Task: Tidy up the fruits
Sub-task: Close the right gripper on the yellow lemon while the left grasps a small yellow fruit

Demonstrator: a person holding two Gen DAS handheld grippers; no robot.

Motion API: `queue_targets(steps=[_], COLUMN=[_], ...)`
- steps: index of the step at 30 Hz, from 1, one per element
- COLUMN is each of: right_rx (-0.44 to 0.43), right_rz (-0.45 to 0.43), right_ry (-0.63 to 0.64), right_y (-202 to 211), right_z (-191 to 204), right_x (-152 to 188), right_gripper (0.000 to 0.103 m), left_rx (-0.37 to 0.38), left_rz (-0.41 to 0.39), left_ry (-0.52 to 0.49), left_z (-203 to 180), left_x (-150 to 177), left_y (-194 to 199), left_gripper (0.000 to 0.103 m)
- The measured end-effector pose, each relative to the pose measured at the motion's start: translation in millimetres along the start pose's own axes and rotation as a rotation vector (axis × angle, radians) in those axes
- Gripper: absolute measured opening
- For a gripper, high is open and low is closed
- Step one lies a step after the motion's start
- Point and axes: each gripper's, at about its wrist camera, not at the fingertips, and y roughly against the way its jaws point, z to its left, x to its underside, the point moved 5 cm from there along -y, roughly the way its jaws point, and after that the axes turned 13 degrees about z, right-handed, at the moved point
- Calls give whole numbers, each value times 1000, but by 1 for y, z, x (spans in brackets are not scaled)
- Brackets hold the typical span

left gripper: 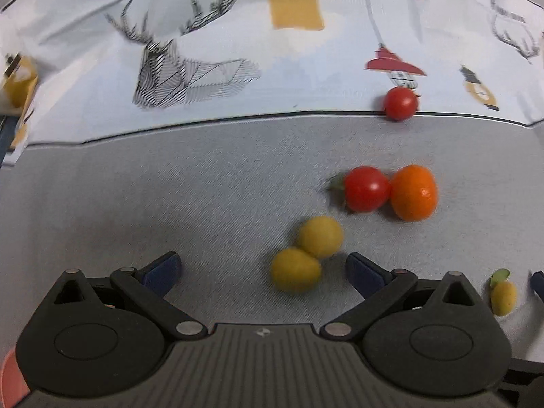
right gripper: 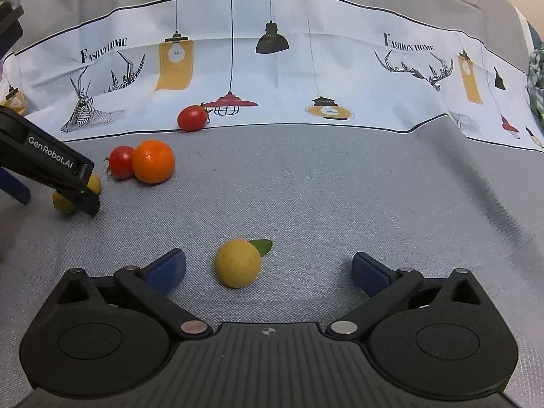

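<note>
My left gripper [left gripper: 263, 267] is open; two yellow fruits [left gripper: 307, 253] lie touching each other between and just ahead of its blue pads. Further right a red tomato [left gripper: 366, 188] touches an orange [left gripper: 413, 193], and another tomato [left gripper: 400, 103] sits at the printed cloth's edge. My right gripper [right gripper: 268, 267] is open around a yellow fruit with a green leaf [right gripper: 238, 263], without touching it. That fruit also shows in the left wrist view [left gripper: 503, 294]. The left gripper [right gripper: 61, 173] shows at the left of the right wrist view, partly hiding the two yellow fruits [right gripper: 63, 202].
A grey cloth [right gripper: 323, 197] covers the table. A white printed cloth [right gripper: 289, 78] with lamps and deer lies behind it. A green patterned object [right gripper: 537, 81] is at the far right edge.
</note>
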Motion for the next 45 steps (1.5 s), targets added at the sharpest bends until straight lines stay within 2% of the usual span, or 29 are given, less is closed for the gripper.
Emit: queue_targets(steps=[1, 2, 3, 4, 5, 6, 13, 18, 20, 24, 30, 36, 41, 45], right_rx=[0, -2, -5, -6, -11, -23, -24, -48, -69, -150, -273, -414, -415, -420], right_rz=[-2, 3, 6, -1, -14, -20, -43, -62, -69, -28, -19, -26, -135, -171], right_ry=[0, -3, -8, -10, 2, 21, 0, -4, 8, 2, 91, 166, 296, 331], right_y=[1, 1, 3, 6, 11, 15, 26, 66, 90, 139, 220, 290, 339, 363], right_z=[0, -1, -1, -1, 0, 3, 1, -1, 1, 6, 32, 65, 88, 94], right_x=[0, 0, 0, 1, 1, 2, 3, 3, 10, 33, 66, 83, 92, 100], right_gripper=[102, 101, 90, 60, 42, 26, 26, 26, 26, 26, 26, 26, 26, 26], left_rx=[7, 12, 9, 9, 27, 44, 79, 98, 96, 105, 87, 57, 44, 36], left_rz=[0, -8, -22, -37, -39, -26, -36, -67, -72, -72, -90, -102, -126, -154], left_ry=[-8, -13, -18, -29, -50, -58, -35, -19, -10, 30, 113, 184, 232, 257], left_z=[-1, -2, -3, -6, -9, -11, -13, -11, -8, 1, 25, 50, 68, 73], left_x=[-1, -1, 0, 1, 3, 5, 29, 66, 86, 137, 220, 296, 342, 370], left_y=[-1, 0, 3, 7, 12, 14, 49, 100, 119, 157, 212, 247, 267, 279], left_gripper=[102, 95, 88, 65, 31, 32, 32, 32, 32, 32, 32, 32, 32, 32])
